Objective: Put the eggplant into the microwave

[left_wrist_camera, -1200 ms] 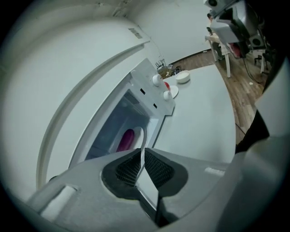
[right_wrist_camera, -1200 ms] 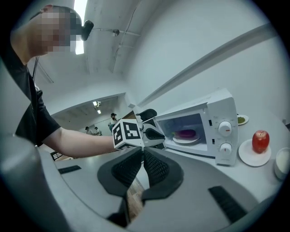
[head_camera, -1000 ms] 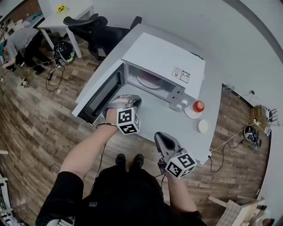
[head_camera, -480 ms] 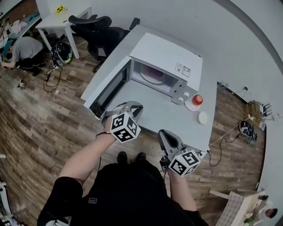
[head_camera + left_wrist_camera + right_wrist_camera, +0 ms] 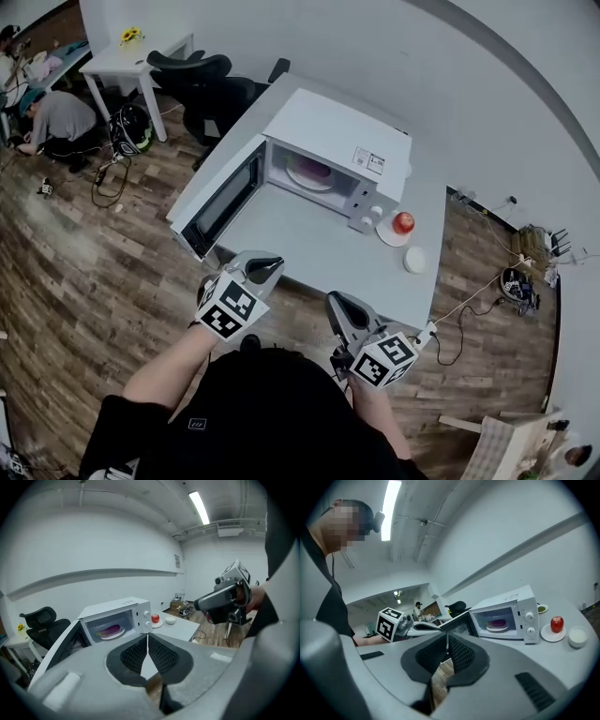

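The purple eggplant lies on a plate inside the white microwave. The microwave door stands swung wide open to the left. My left gripper hangs off the table's near edge, in front of the door, shut and empty. My right gripper is beside it at the same edge, also shut with nothing in it. Each gripper appears in the other's view: the right gripper and the left gripper.
A red apple on a saucer and a small white bowl sit right of the microwave on the grey table. A black office chair, a white desk and a crouching person are at the far left.
Both grippers have drawn back from the microwave toward the person's body and risen. The left one left the door area and rolled. The door stays open.
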The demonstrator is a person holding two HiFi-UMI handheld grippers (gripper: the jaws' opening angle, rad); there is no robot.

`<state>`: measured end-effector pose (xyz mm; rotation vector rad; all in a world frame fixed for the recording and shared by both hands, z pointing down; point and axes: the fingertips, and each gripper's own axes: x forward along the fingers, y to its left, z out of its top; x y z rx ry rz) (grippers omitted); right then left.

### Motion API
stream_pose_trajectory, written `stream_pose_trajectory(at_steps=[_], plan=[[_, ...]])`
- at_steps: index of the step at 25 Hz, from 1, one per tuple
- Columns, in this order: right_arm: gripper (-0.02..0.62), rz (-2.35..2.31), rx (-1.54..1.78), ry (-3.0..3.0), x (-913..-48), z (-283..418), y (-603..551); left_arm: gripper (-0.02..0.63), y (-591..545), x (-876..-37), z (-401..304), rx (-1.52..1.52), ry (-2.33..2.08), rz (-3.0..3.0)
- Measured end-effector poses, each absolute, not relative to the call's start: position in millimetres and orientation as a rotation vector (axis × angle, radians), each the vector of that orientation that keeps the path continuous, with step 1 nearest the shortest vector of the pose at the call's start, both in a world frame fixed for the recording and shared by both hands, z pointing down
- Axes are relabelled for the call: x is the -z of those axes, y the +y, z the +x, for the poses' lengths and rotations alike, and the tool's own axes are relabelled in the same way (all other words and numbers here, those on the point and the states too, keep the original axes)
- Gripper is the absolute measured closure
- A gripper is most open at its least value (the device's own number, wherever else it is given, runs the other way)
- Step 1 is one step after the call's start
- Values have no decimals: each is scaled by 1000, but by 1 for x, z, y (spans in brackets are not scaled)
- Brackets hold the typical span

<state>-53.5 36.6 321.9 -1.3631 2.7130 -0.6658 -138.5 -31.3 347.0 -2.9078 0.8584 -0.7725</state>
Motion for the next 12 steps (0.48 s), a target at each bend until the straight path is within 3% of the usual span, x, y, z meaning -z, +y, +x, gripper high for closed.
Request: stream_pose_trajectory(at_steps=[12], plan=[[580, -1323, 578, 2668, -293, -11, 42, 589, 19, -294, -100, 440, 889, -3127]])
